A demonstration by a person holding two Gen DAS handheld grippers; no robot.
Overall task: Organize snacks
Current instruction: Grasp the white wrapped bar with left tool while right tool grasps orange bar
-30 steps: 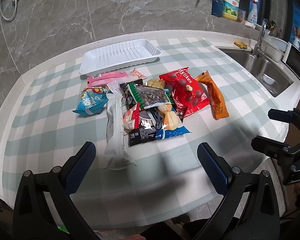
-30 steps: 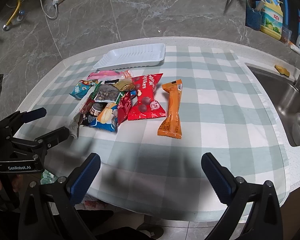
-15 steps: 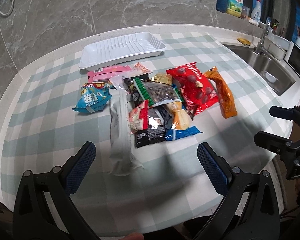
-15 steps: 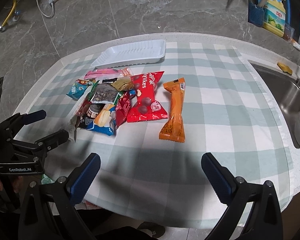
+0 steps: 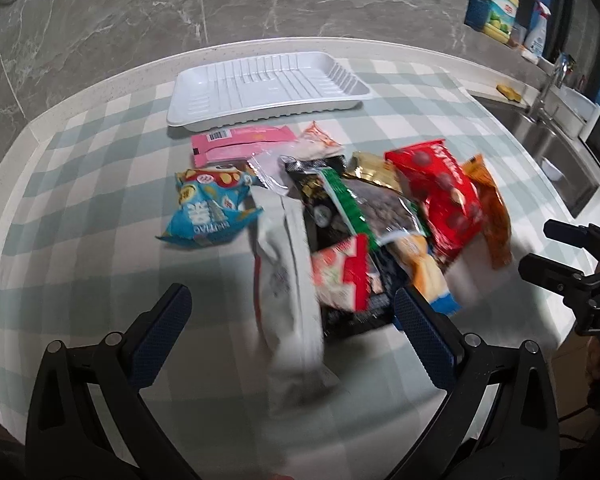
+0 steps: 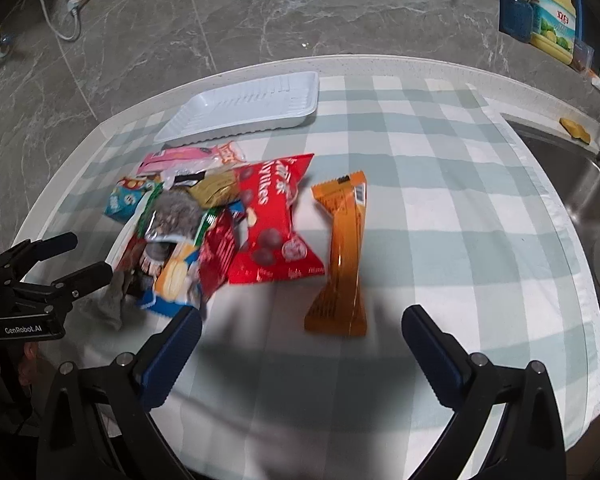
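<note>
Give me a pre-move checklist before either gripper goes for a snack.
1. Left gripper open, holding nothing: ok.
2. Right gripper open, holding nothing: ok.
3. White tray empty and unobstructed behind the pile: ok.
4. Orange packet lies apart from the heap, ahead of the right gripper: ok.
5. Long white packet between the left fingers, free of neighbours: cannot tell, blurred.
6. Red bag free of overlap: not ok.

Left wrist view: mounted behind the left tongs [image 5: 288, 308], angled down and forward, close over the snack pile [image 5: 340, 224]. Right wrist view: behind the right tongs [image 6: 300, 326], similarly angled, offset toward the sink [image 6: 580, 184]. Shared: snack pile, white tray [image 6: 244, 110], checked tabletop [image 6: 440, 216].
</note>
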